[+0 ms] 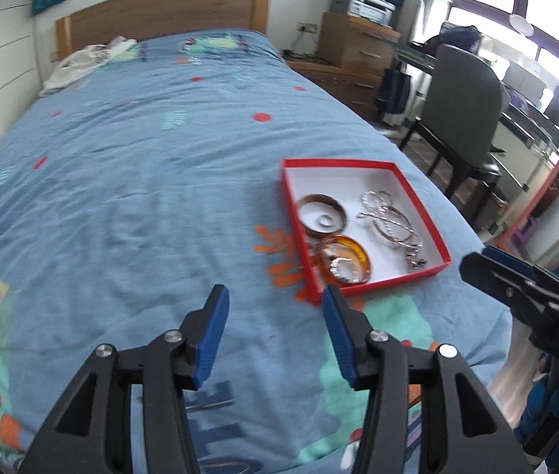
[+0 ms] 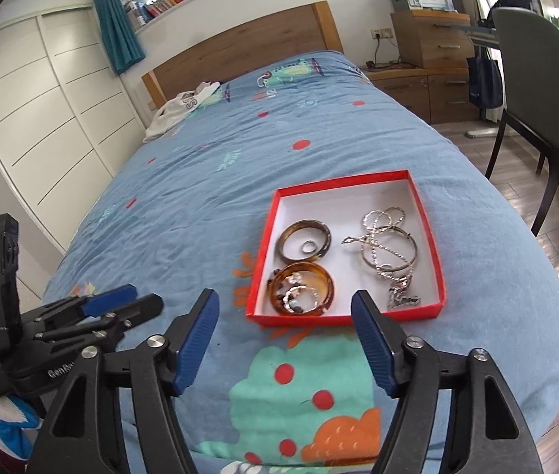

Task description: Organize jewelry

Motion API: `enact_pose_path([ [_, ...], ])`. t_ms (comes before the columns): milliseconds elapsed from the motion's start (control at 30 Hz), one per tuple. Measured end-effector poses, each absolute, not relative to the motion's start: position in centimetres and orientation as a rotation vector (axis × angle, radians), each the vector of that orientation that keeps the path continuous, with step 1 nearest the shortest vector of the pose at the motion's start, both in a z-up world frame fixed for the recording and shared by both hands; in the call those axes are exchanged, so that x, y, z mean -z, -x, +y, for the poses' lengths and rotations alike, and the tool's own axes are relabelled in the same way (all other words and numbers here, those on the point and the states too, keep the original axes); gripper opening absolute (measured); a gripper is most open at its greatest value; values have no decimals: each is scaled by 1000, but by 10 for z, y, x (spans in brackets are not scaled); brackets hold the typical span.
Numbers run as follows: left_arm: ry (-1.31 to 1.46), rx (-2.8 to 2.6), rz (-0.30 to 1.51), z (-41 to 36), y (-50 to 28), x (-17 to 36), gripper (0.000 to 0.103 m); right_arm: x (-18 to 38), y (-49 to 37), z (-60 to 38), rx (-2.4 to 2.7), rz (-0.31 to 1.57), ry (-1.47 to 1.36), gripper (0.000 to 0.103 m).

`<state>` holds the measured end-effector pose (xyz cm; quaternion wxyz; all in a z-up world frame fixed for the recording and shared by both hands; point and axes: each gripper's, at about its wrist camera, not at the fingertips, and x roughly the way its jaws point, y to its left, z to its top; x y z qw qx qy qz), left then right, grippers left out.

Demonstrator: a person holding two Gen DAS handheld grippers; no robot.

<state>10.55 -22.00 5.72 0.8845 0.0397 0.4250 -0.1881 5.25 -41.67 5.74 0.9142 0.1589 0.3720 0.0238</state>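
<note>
Red box (image 2: 429, 233) is sitting on the bed (image 2: 200, 205), holding a dark bangle (image 2: 304, 240), an amber bangle (image 2: 302, 287) and tangled silver chains (image 2: 388, 249). Left hand-held gripper (image 1: 275, 300) and right hand-held gripper (image 2: 284, 304) are both hovering just short of it, spread wide, gripping nothing.

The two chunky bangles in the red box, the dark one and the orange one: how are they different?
The dark brown bangle lies farther back in the red box; the amber bangle lies nearer its front edge. The dark brown bangle looks opaque, the amber bangle translucent. Inside the dark one sits a single small ring; the amber one holds a cluster of sparkly pieces. Both are round, lie flat and occupy the box's left side.
</note>
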Motion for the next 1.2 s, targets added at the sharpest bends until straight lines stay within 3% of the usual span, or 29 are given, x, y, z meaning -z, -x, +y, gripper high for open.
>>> enact_pose_path([
  [333,-52,248,819,-146,-55,-85,57,-68,-23,-358,-82,760,-271,82],
  [600,-50,187,781,-112,-30,-94,65,-84,-1,-318,-70,738,-168,98],
  [1200,-15,113,735,-81,-18,-90,65,-68,14,-308,0,752,-179,101],
])
